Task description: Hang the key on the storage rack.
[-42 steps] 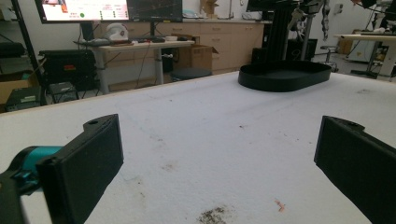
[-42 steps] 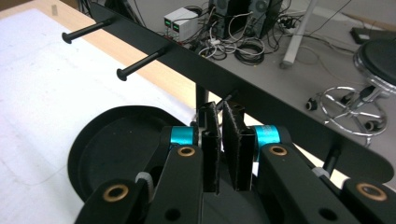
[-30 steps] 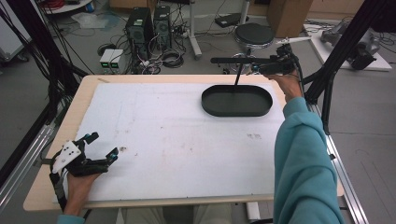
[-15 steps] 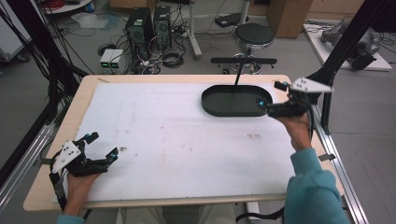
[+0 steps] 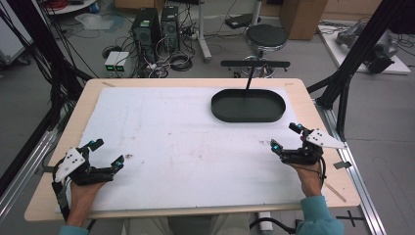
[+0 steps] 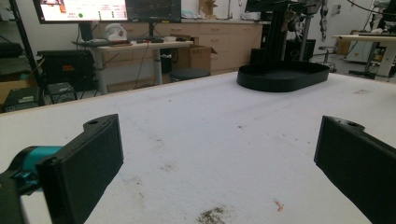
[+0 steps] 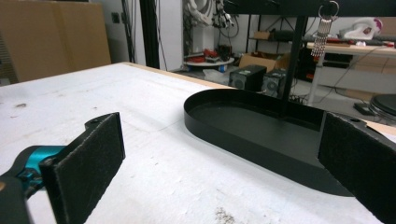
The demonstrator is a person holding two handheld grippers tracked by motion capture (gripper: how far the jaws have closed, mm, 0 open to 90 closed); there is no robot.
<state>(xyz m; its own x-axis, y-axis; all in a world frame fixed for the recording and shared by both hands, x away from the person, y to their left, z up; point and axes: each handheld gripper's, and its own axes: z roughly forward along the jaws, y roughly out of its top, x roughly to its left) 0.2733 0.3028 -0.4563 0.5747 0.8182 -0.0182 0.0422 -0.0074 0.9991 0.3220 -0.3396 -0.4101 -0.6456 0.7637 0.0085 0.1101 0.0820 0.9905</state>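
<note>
A black oval tray [image 5: 215, 108] lies at the back right of the white-covered table. From it rises a thin post with a black crossbar [image 5: 254, 63] on top. My right gripper [image 5: 284, 136] rests near the table's right front, open and empty, pointing toward the tray [image 7: 224, 135]. A metal chain [image 7: 322, 32] hangs from the bar above the tray. At the left front, my left gripper [image 5: 108, 152] lies open with nothing between its jaws. The tray [image 6: 280, 83] lies far ahead of it.
The white mat [image 5: 186, 137] has small brown stains [image 6: 212, 215]. Black frame posts [image 5: 350, 73] stand at both table sides. Beyond the far edge are computer towers [image 5: 156, 29] and a stool [image 5: 266, 36].
My right gripper has come down from the crossbar at the back right to the table's near right side. The left gripper has stayed put.
</note>
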